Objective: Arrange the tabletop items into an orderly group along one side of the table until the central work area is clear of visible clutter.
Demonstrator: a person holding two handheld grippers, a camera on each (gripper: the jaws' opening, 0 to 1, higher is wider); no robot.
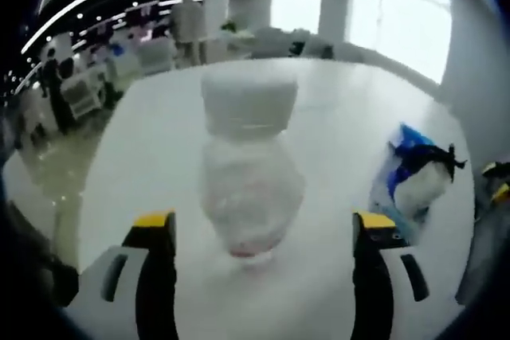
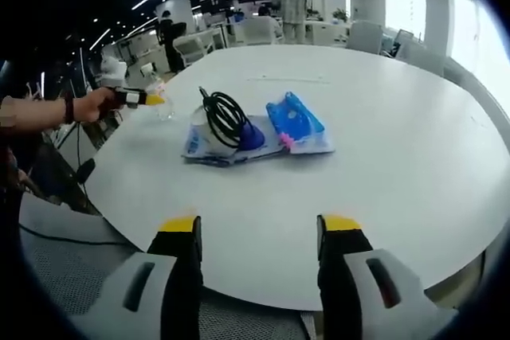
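Clear plastic bottle [image 1: 251,173] upright on white table [image 1: 335,117], between wide-open jaws of left gripper [image 1: 263,232], untouched. Blue packets [image 2: 295,123] & black cable [image 2: 225,117] mid-table; right gripper [image 2: 259,232] open, empty, at table edge. Risk: light bottle tipping if nudged off-center.

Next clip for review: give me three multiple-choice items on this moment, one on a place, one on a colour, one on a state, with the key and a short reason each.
1. Where is the clear plastic bottle?
A. between the left gripper's open jaws
B. on the floor
C. on a chair

2. What colour is the coiled cable?
A. white
B. black
C. red

3. How is the right gripper?
A. shut on a packet
B. shut on the cable
C. open over the table edge

Key: A, the bottle stands between the left gripper tips; B, the coil is dark on the blue packets; C, nothing lies between its tips.
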